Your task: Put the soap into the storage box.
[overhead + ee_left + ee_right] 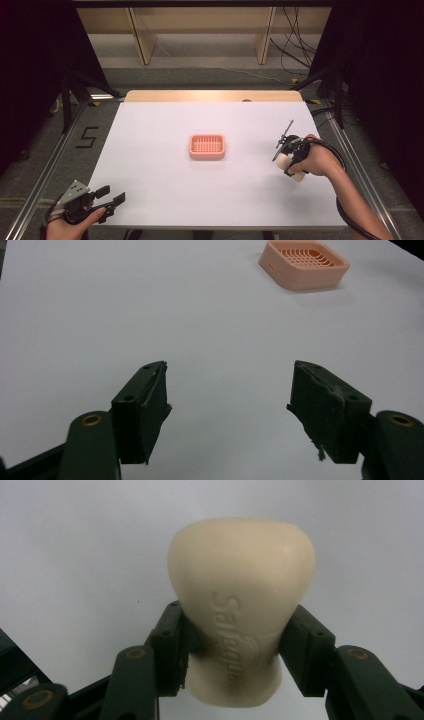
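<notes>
Looking at the whole setup first, there's a big white table (pixel 165 200) with a pink soap dish (pixel 207 146) sitting about in the middle, slotted bottom, nothing in it. The right gripper (pixel 235 650) is over on the right side of the table, well apart from the dish, with its jaws clenched on a cream bar of soap (pixel 240 605), pinching it across the narrower waist so most of the bar sticks out past the pads. The left gripper (pixel 227 405) is parked at the near left corner, jaws spread wide with nothing between them. My guess is the soap is headed for the dish, so I'd carry it over level, line the bar's long side up with the dish's long side, go low before letting go, and keep the squeeze steady since soap is slippery
</notes>
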The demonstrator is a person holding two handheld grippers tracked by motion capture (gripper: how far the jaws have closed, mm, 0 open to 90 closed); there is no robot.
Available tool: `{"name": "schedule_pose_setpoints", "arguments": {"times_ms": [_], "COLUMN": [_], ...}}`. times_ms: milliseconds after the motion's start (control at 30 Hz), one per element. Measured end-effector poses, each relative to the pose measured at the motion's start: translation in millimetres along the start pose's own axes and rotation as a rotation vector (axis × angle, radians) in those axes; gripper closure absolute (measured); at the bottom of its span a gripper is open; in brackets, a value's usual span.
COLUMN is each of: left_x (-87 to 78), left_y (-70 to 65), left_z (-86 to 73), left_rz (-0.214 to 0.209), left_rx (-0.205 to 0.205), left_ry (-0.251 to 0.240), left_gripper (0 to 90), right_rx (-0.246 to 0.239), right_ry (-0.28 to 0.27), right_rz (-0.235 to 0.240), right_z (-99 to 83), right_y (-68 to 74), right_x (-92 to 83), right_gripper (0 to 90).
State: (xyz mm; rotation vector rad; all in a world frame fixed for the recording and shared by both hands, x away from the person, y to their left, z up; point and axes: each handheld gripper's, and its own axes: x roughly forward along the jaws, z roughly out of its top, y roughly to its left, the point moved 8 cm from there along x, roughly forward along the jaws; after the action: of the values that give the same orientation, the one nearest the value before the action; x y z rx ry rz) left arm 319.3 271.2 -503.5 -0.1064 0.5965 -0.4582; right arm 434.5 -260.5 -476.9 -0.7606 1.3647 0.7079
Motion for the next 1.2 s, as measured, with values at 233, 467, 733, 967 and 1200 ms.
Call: {"name": "schedule_pose_setpoints", "arguments": {"times_ms": [233,467,733,967,1200], "left_x": [-2.6,-4.5,-5.9,-6.5,-7.1], "left_y": [1.2,2.6,3.2,3.4,3.7], "left_z": [-1.0,-2.0,-2.7,-2.8,-3.0], "left_rz": [0.006,0.009,0.015,0.011,0.017], "left_rx": [-0.006,-0.004,-0.006,-0.004,-0.003], "left_ry": [-0.005,-0.007,-0.006,-0.008,-0.005], "left_gripper": [30.6,30.6,30.5,30.6,30.6], "right_rx": [0.004,-0.025,-0.128,-0.163,-0.191], "right_ry": [-0.007,-0.016,-0.055,-0.111,-0.144], "right_rz": [-0.008,-0.017,0.002,-0.022,-0.011], "right_z": [9.1,17.3,29.6,44.2,54.9], "right_y": [0.7,-1.0,4.6,6.0,12.1], "right_x": [-2.3,-2.4,-3.2,-6.4,-6.9], "right_gripper": [50.3,50.3,50.3,50.3,50.3]}}
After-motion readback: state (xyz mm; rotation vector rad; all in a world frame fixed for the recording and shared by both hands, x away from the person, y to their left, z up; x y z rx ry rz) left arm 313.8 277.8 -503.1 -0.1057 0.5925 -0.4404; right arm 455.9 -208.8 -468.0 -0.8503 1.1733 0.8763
